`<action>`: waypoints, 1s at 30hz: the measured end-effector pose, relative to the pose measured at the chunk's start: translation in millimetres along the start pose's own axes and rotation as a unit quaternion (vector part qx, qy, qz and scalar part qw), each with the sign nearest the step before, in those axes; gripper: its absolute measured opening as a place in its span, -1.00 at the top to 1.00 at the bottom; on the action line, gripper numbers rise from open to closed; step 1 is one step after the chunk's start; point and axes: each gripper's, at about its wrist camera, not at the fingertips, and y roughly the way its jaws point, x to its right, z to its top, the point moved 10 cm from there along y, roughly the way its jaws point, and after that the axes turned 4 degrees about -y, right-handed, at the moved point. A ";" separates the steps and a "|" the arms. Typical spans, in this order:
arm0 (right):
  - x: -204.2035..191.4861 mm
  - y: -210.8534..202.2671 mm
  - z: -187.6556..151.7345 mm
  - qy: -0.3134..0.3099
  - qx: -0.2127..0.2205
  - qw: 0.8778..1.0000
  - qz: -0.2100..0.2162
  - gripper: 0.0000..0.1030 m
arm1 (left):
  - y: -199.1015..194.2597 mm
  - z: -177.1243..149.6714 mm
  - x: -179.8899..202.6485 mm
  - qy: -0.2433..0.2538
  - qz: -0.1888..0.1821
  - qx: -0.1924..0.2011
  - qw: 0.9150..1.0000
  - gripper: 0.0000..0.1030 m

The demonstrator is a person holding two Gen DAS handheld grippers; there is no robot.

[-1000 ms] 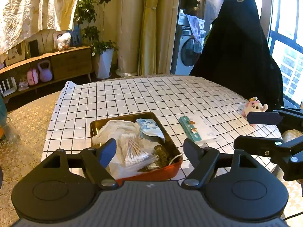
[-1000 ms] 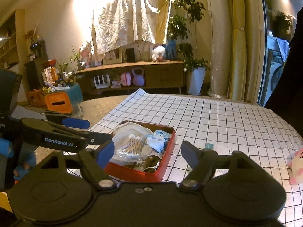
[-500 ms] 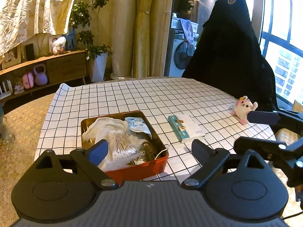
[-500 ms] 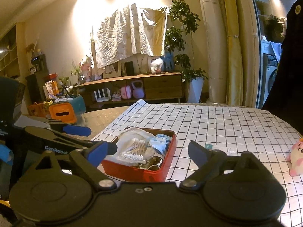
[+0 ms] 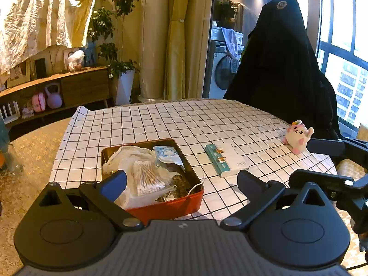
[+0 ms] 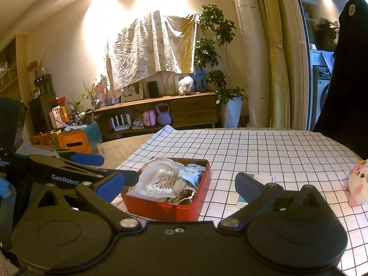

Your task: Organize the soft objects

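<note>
Sitting lower centre, the red tin (image 5: 161, 204) holds a cotton-swab bag (image 5: 147, 179) and cloth; the plush toy (image 5: 297, 135) lies at right, outside it; both claws, left claw (image 5: 181, 181) and right claw (image 6: 179, 184), gape empty.

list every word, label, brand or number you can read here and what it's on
"GenRobot": white lettering on the arm of the left gripper, seen from the right wrist view; what follows it is cut off by a finger.
White print at the far left frame edge of that view, on the same dark rig: too cropped to read.
Print on the teal and white box: too small to read.
Print on the blue and white packet in the red tin: blurred.
Round emblem on the black cover: illegible.
</note>
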 end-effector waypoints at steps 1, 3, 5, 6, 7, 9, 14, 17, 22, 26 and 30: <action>-0.2 -0.2 0.6 0.000 0.001 1.000 -0.001 -1.00 | -1.2 0.2 0.5 0.001 0.001 0.002 1.000 -1.00; -0.2 -1.1 0.9 0.001 0.004 1.000 -0.003 -1.00 | -3.4 0.4 1.4 0.004 0.003 0.006 1.000 -1.00; -0.1 -1.8 0.7 0.003 0.004 1.000 -0.004 -1.00 | -5.5 0.7 1.7 0.008 0.009 0.012 1.000 -1.00; -0.4 -2.3 0.0 0.003 0.005 1.000 -0.004 -1.00 | -6.3 1.3 1.7 0.010 0.013 0.014 1.000 -1.00; -0.5 -3.0 -0.6 0.003 0.005 1.000 -0.005 -1.00 | -7.0 1.6 2.0 0.013 0.017 0.016 1.000 -1.00; 0.0 -3.1 -0.6 0.004 0.004 1.000 -0.005 -1.00 | -8.4 1.9 3.1 0.017 0.020 0.020 0.999 -1.00; 1.8 -7.4 -2.6 0.010 0.006 1.000 -0.007 -1.00 | -10.2 1.0 6.2 0.017 0.010 0.021 1.000 -1.00; 1.9 -8.9 -2.3 0.011 0.007 1.000 -0.011 -1.00 | -10.9 0.5 6.0 0.009 0.003 0.022 1.000 -1.00; 5.2 -10.9 -1.6 0.018 0.009 1.000 -0.021 -1.00 | -11.7 -1.4 6.8 0.001 -0.004 0.020 1.000 -1.00; 7.7 -10.0 -3.3 0.024 0.007 0.999 -0.026 -1.00 | -13.7 -0.4 6.4 -0.007 -0.009 0.025 1.000 -1.00; 5.8 -9.5 -5.0 0.025 0.006 0.999 -0.026 -1.00 | -14.8 0.4 4.8 -0.010 -0.007 0.030 0.999 -1.00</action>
